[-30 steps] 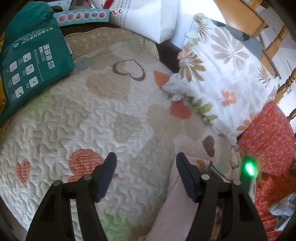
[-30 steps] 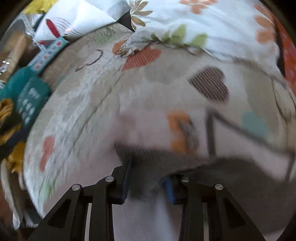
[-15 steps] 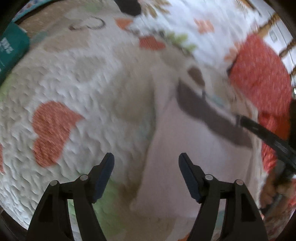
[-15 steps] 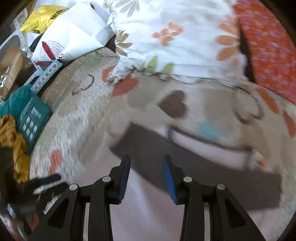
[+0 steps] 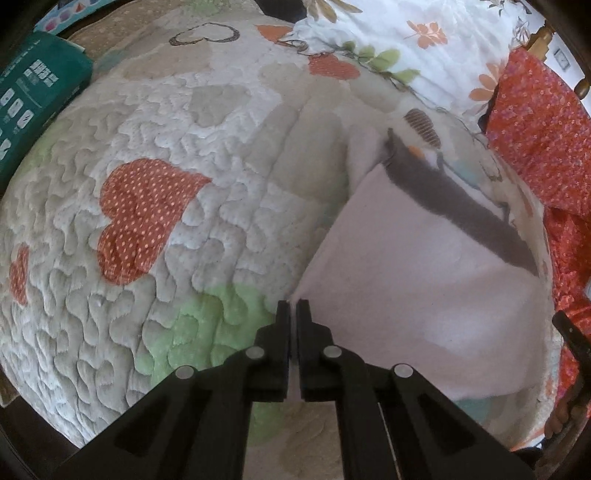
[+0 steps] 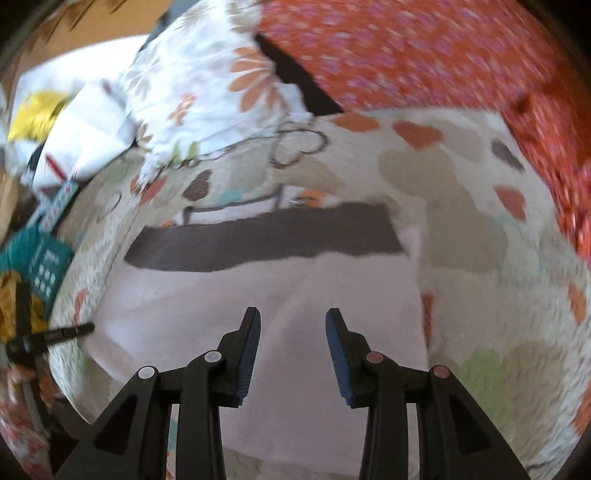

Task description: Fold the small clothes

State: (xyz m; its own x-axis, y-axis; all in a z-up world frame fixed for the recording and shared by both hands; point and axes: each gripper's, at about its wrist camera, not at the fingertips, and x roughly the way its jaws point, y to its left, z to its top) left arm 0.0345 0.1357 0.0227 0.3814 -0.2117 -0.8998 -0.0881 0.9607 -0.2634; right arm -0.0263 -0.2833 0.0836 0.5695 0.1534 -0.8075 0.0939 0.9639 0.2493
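A pale pink small garment with a dark grey waistband [image 5: 424, 295] lies spread on the cream quilted bedspread with orange, beige and green hearts [image 5: 184, 206], its grey band on the far edge, towards the white pillow printed with orange flowers and green leaves [image 5: 406, 33]. The left gripper [image 5: 293, 314] is clamped tight on the near left corner of the garment, pink cloth showing between its black jaws. The right gripper [image 6: 292, 332] hangs over the pink cloth [image 6: 295, 288] with its blue-padded fingers [image 6: 249, 347] spread apart, gripping nothing. Beside the pillow sits a red floral cushion [image 5: 535, 133]; on the bedspread's far left edge rests a teal plastic package with white icons [image 5: 33, 96]
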